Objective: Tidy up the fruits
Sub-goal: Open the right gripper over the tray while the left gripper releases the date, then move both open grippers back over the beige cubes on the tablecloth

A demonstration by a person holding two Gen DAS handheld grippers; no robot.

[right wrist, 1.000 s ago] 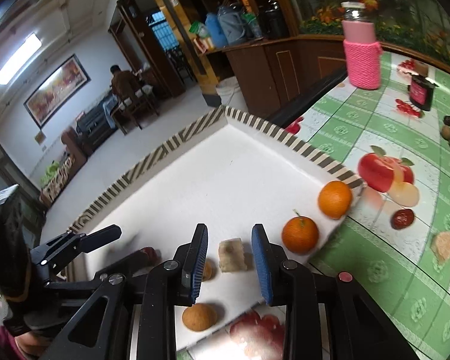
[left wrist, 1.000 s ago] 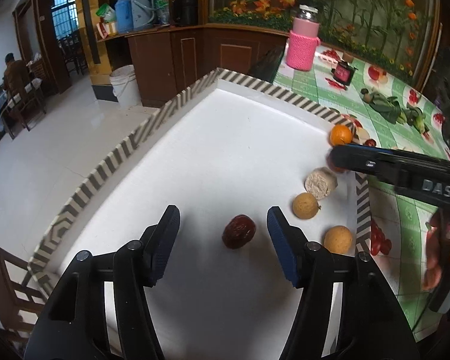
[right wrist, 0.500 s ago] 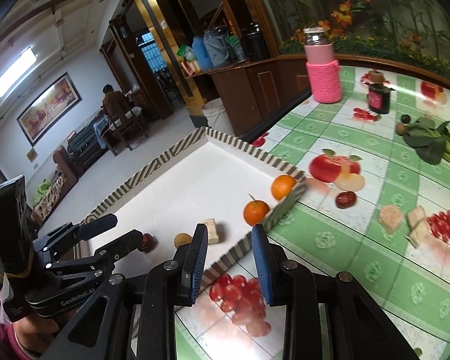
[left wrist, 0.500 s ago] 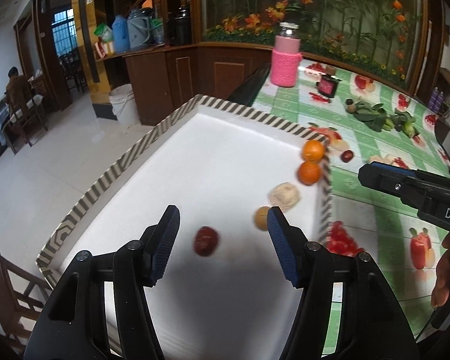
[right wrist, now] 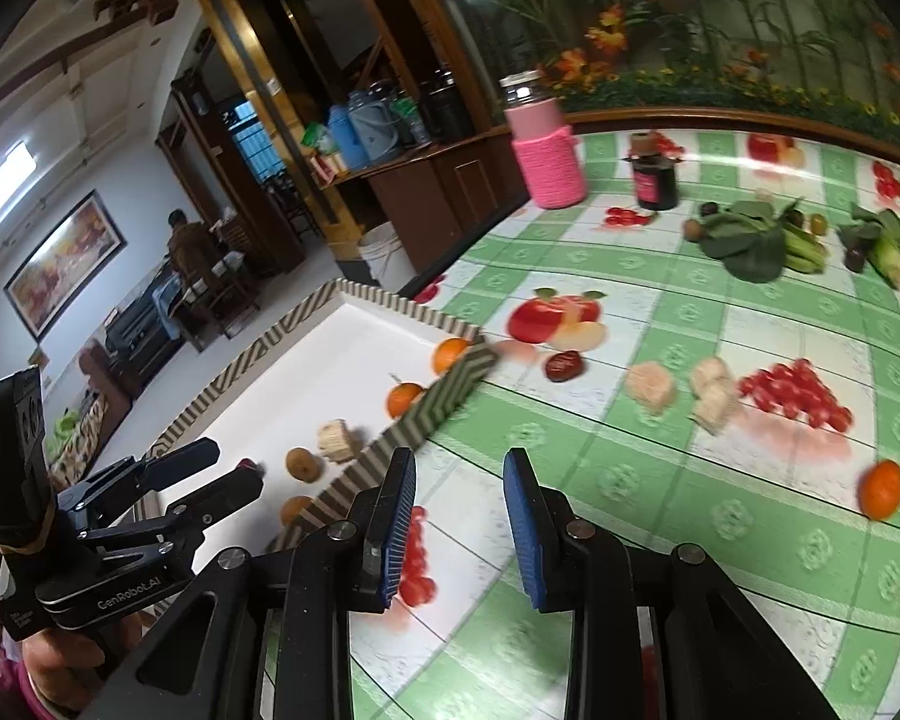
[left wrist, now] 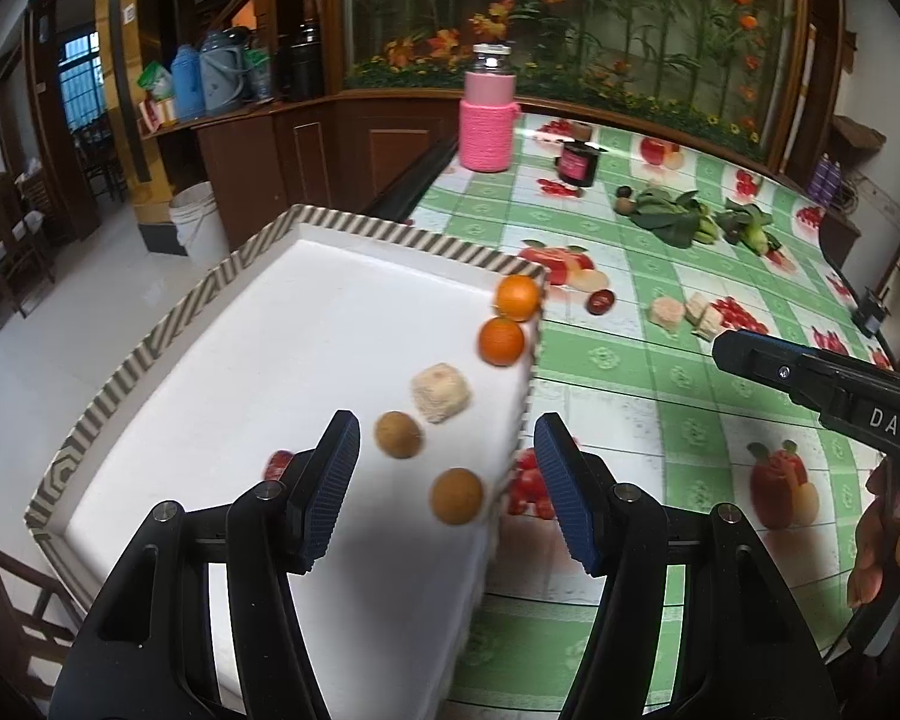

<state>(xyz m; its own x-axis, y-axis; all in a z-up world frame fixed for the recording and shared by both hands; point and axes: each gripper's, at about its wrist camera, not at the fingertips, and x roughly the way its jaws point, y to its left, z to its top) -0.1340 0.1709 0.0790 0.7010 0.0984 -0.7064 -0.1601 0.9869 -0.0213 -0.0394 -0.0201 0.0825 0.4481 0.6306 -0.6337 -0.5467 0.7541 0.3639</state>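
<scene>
Both tools, left [left wrist: 447,480] and right [right wrist: 459,519], stand spread and empty. We note a loose date [right wrist: 564,365] on the tabletop [right wrist: 660,450] beside the tray [right wrist: 444,405]. We judge it light, soft and wrinkled; pinch gently across its middle.

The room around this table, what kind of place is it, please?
Probably a home dining area: a fruit-print tablecloth covers the table, thermos flasks stand on a wooden cabinet, and a framed painting hangs in the next room.
</scene>
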